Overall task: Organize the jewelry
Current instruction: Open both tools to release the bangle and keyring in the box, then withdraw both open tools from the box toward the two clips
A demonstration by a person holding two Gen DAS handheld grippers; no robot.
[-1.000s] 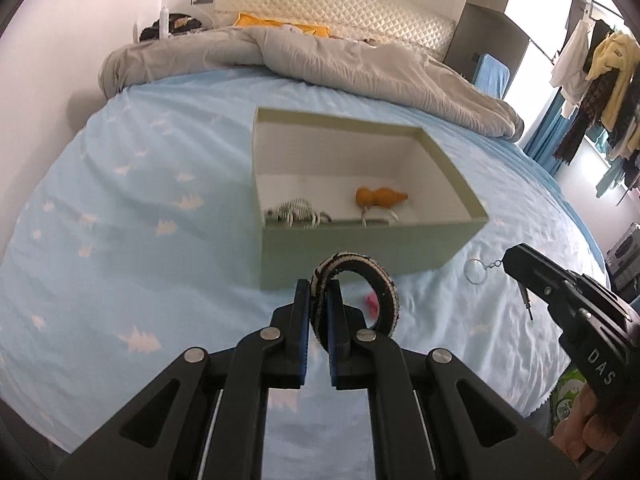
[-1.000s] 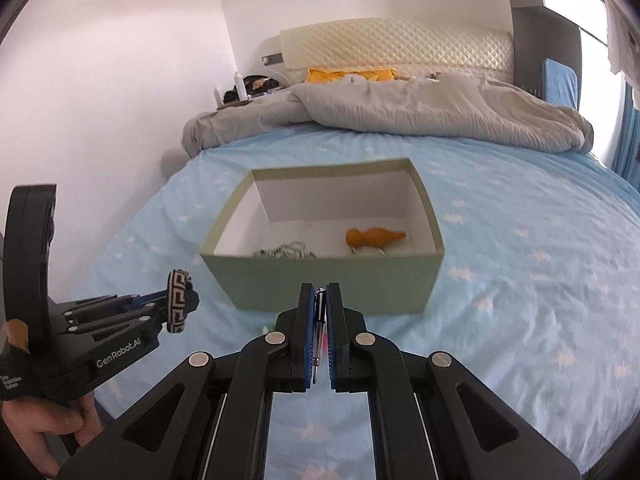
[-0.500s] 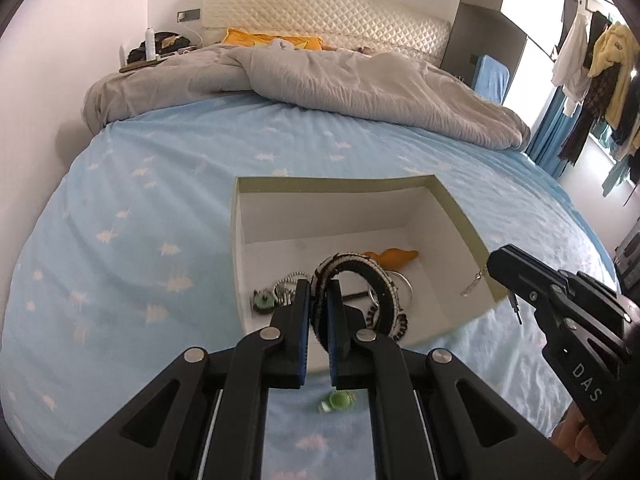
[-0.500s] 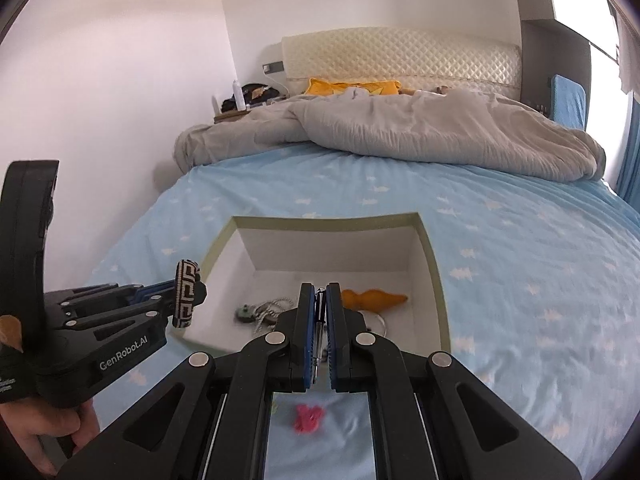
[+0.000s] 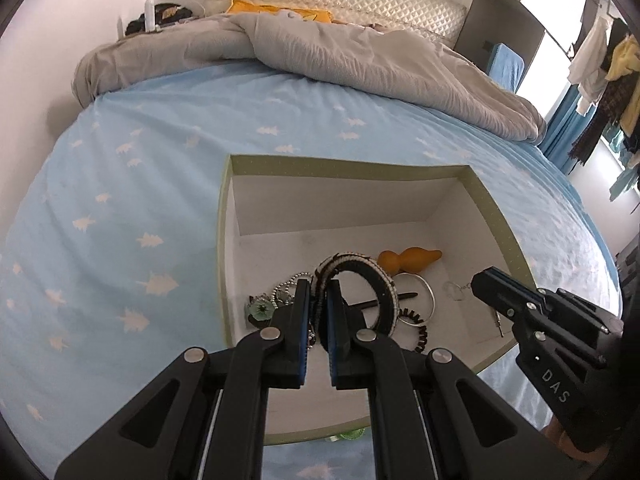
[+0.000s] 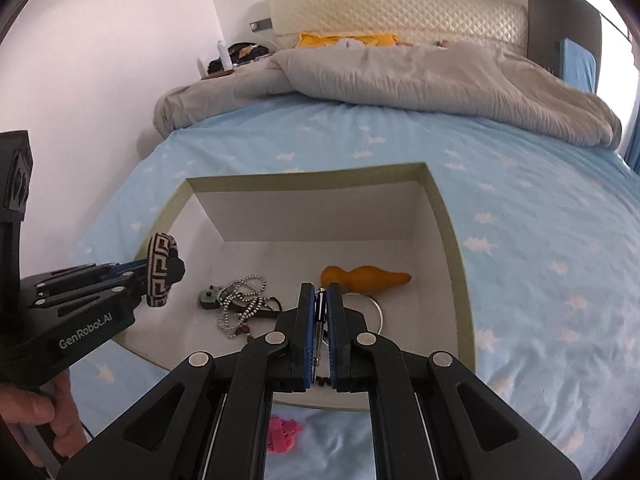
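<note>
Both grippers have come forward and now hang over the open green box [image 5: 496, 216], where a second ago they were in front of its near wall. The left gripper [image 5: 318, 312] is clamped on a black-and-white patterned bangle [image 5: 372, 276], which stands above the box floor near 6 o'clock. The right gripper [image 6: 318, 320] is pressed together on a thin keychain [image 5: 456, 291]; its ring dangles inside the box at 3 o'clock. I judge that both pieces are ready to be released. A pink item [image 6: 282, 434] remains on the sheet.
</note>
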